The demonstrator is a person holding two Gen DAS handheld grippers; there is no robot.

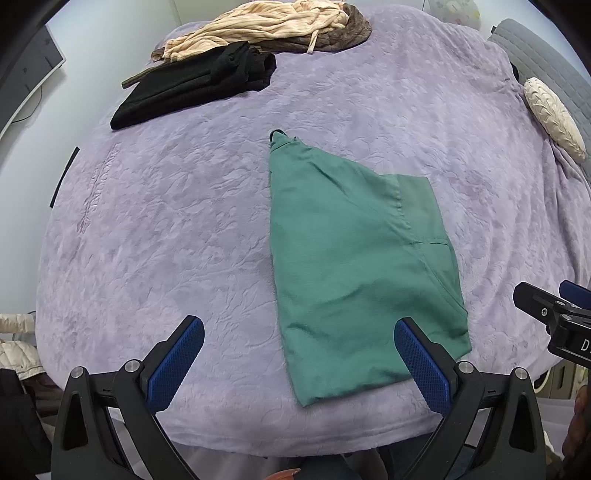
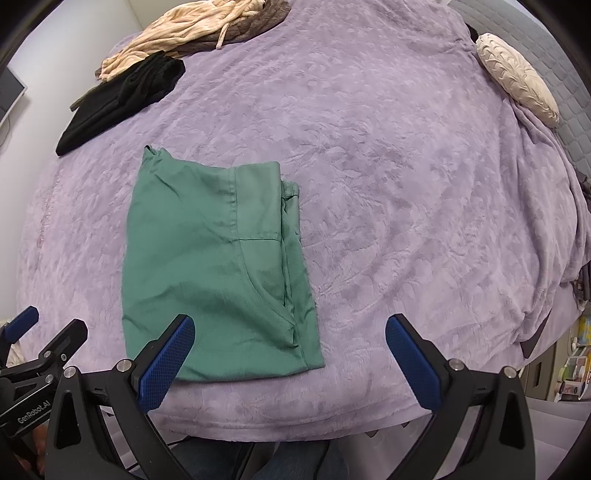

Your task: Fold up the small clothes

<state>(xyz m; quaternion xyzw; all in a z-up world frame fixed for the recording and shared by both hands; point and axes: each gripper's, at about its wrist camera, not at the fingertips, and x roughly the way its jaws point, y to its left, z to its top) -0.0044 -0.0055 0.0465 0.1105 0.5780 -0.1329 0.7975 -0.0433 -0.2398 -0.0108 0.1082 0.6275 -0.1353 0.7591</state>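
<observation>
A green garment (image 1: 354, 266) lies folded lengthwise on the purple blanket (image 1: 166, 221), a sleeve folded over its right side. It also shows in the right wrist view (image 2: 214, 266). My left gripper (image 1: 299, 339) is open and empty, held above the garment's near left corner. My right gripper (image 2: 290, 339) is open and empty, held above the garment's near right corner. The right gripper's body shows at the right edge of the left wrist view (image 1: 554, 314), and the left gripper's body shows at the lower left of the right wrist view (image 2: 37, 362).
A black garment (image 1: 195, 88) and a beige and brown pile (image 1: 266, 29) lie at the far left of the blanket (image 2: 406, 184). A cream pillow (image 1: 554, 114) sits at the far right edge. The bed's near edge runs just below the grippers.
</observation>
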